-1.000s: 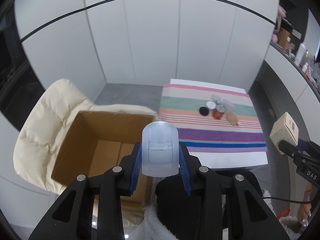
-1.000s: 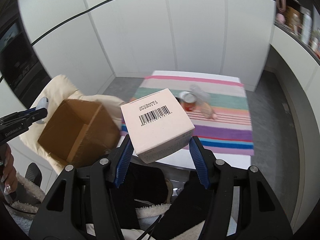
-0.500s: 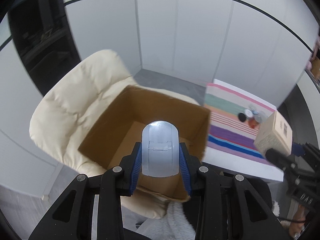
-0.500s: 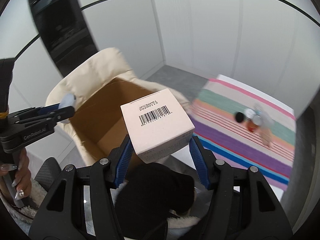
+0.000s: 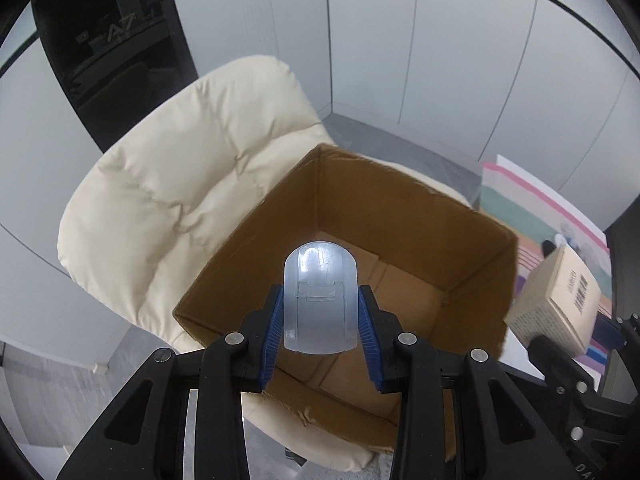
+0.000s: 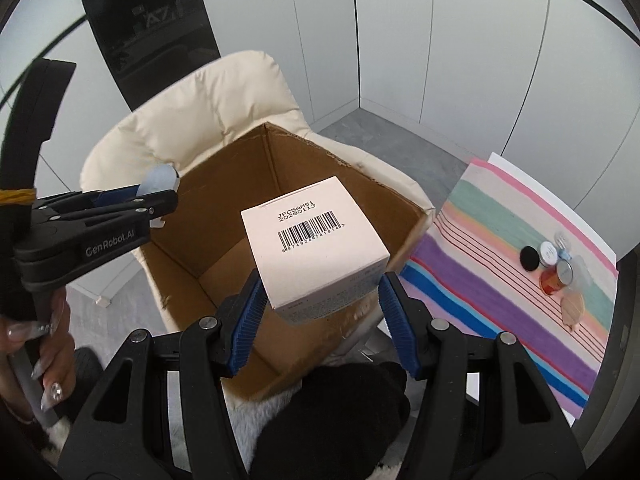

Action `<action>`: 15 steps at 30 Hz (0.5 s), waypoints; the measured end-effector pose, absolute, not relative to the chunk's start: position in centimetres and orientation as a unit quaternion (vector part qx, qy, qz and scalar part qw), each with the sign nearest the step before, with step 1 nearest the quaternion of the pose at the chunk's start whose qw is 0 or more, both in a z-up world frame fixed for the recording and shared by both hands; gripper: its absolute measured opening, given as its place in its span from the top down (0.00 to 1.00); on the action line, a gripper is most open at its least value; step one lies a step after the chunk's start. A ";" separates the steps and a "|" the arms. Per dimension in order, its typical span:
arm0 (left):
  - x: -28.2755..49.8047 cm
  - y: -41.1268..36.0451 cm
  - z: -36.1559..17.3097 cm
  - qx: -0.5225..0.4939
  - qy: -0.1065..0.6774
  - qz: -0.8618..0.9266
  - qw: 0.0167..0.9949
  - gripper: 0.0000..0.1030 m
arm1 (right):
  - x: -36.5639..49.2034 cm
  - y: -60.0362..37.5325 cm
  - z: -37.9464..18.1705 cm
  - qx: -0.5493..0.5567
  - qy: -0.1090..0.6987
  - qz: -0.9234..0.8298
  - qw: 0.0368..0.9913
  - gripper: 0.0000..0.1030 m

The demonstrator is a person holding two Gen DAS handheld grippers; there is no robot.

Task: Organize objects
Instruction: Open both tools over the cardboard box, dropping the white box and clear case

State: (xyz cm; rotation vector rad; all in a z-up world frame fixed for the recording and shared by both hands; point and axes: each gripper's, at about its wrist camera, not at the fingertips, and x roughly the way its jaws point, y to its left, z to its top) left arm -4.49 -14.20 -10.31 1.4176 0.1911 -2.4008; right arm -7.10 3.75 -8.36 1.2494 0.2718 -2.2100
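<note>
My left gripper is shut on a translucent pale blue plastic container and holds it above the open cardboard box. My right gripper is shut on a pale pink carton with a barcode, also above the cardboard box. The carton shows at the right of the left wrist view. The left gripper shows at the left of the right wrist view. The box's floor looks bare.
The box rests on a cream padded chair. To the right stands a table with a striped cloth bearing small jars, a black lid and an amber jar. White wall panels stand behind.
Both grippers have swung left from the striped table to above the cardboard box, each still holding its object.
</note>
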 end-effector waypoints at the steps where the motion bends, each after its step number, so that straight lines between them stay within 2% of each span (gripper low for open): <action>1: -4.7 -14.3 -10.5 0.500 0.067 -0.846 0.173 0.64 | -7.5 3.2 -8.8 0.472 0.104 -0.826 0.290 0.42; 11: -5.8 -15.2 -12.2 0.496 0.071 -0.846 0.181 0.64 | -9.9 0.0 -12.0 0.494 0.113 -0.811 0.292 0.42; 13: -5.7 -15.6 -11.9 0.483 0.078 -0.852 0.186 0.46 | -10.1 -0.2 -12.3 0.497 0.107 -0.810 0.293 0.41; 14: -5.7 -15.8 -11.7 0.480 0.079 -0.853 0.189 0.26 | -10.1 -0.2 -12.4 0.497 0.100 -0.808 0.299 0.39; 15: -5.6 -15.9 -11.5 0.473 0.081 -0.856 0.192 0.07 | -10.1 -0.2 -12.5 0.499 0.097 -0.807 0.302 0.25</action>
